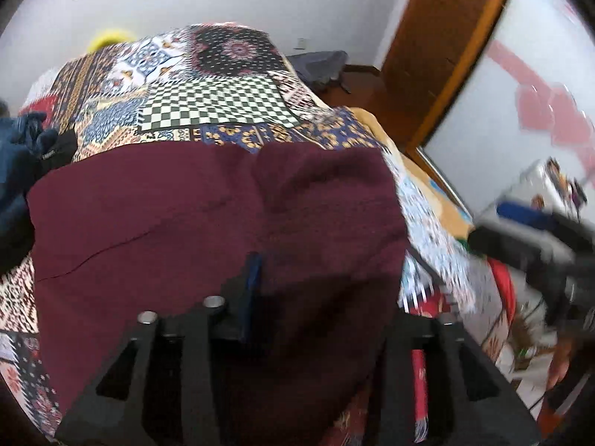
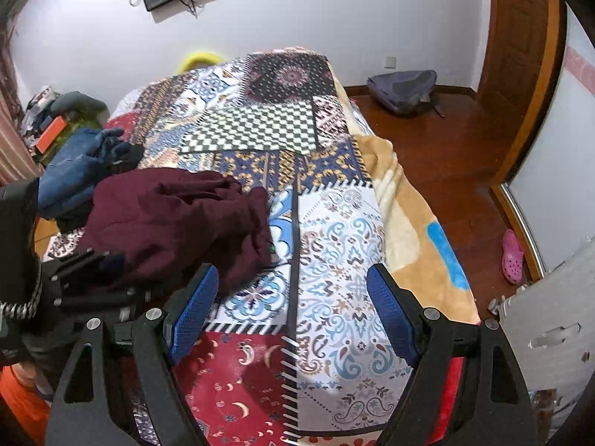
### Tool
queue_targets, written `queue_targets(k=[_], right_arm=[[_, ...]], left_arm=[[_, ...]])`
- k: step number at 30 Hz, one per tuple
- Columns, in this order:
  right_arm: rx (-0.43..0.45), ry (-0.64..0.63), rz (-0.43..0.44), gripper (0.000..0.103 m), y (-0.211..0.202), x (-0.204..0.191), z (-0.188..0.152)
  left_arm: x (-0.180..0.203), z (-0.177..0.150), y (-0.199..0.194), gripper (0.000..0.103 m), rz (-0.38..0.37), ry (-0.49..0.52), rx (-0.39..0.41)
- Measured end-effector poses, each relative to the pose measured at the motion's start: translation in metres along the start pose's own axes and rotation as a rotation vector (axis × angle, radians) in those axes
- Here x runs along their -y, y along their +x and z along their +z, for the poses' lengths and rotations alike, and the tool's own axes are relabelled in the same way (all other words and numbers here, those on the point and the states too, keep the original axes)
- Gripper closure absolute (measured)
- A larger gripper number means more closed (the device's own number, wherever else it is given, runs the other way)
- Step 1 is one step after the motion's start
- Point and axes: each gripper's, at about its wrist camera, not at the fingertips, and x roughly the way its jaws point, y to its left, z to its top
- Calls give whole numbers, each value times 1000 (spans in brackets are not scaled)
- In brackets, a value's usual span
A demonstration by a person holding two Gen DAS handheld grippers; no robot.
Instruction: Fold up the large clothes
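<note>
A maroon garment [image 1: 208,215] lies bunched on the left side of the patchwork bed cover [image 2: 334,241]. In the right wrist view the maroon garment [image 2: 174,223] sits crumpled, its near edge resting on my left gripper [image 2: 80,264]. In the left wrist view my left gripper [image 1: 323,271] has its jaws apart. The cloth drapes over them, showing one blue pad [image 1: 254,278] and hiding the other finger. My right gripper [image 2: 293,271] hovers open over bare quilt to the right of the garment, with nothing between its blue pads [image 2: 197,308]. It appears blurred as the right gripper [image 1: 520,238] at the bed's right edge.
A heap of blue clothes [image 2: 74,163] lies at the bed's left, beyond the garment. A tan blanket [image 2: 409,223] hangs off the right side. On the wooden floor are a grey backpack [image 2: 405,89] and a pink shoe [image 2: 512,256]. A white plastic piece [image 2: 550,316] stands near right.
</note>
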Motion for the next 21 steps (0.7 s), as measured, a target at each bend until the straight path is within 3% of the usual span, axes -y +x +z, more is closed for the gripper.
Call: queue_targets(k=[4, 7, 8, 12, 15, 17, 21], right_arm=[[28, -34, 42, 24, -10, -14, 4], [52, -76, 82, 24, -15, -35, 12], [56, -89, 93, 24, -16, -39, 12], [55, -158, 140, 24, -9, -70, 21], [28, -194, 176, 24, 4, -87, 26], [-1, -206, 193, 24, 17, -94, 26], [-52, -214, 137, 24, 42, -92, 21]], left_arm=[[-2, -4, -25, 50, -59, 24, -12], [-10, -5, -53, 47, -73, 10, 21], [-15, -6, -64, 42, -69, 2, 41], [-46, -9, -103, 31, 34, -33, 146], [-75, -11, -114, 24, 120, -63, 165], [-92, -15, -113, 23, 154, -88, 149], [-114, -33, -90, 23, 173, -130, 58]])
